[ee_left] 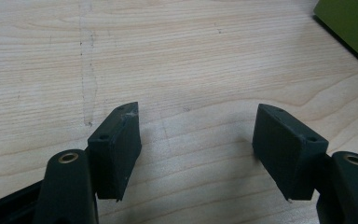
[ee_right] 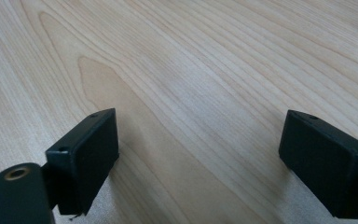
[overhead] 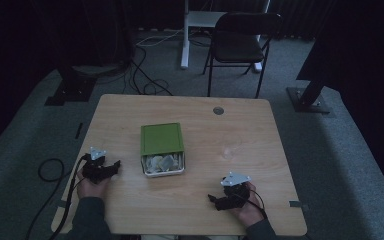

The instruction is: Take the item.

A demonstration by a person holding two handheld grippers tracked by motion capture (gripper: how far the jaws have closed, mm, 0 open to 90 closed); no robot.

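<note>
The wooden worktop (overhead: 195,200) stands in a dim room, with a chair (overhead: 240,42) behind it. A green box (overhead: 162,149) lies half open mid-worktop. The left tool (overhead: 111,166) and right tool (overhead: 214,198) rest near, jaws wide, empty.

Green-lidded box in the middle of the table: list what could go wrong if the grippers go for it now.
The green lid covers only part of the box, so a nudge might slide it off. The pale contents sit exposed and may spill. Both the left gripper and right gripper are open and apart from it.
</note>
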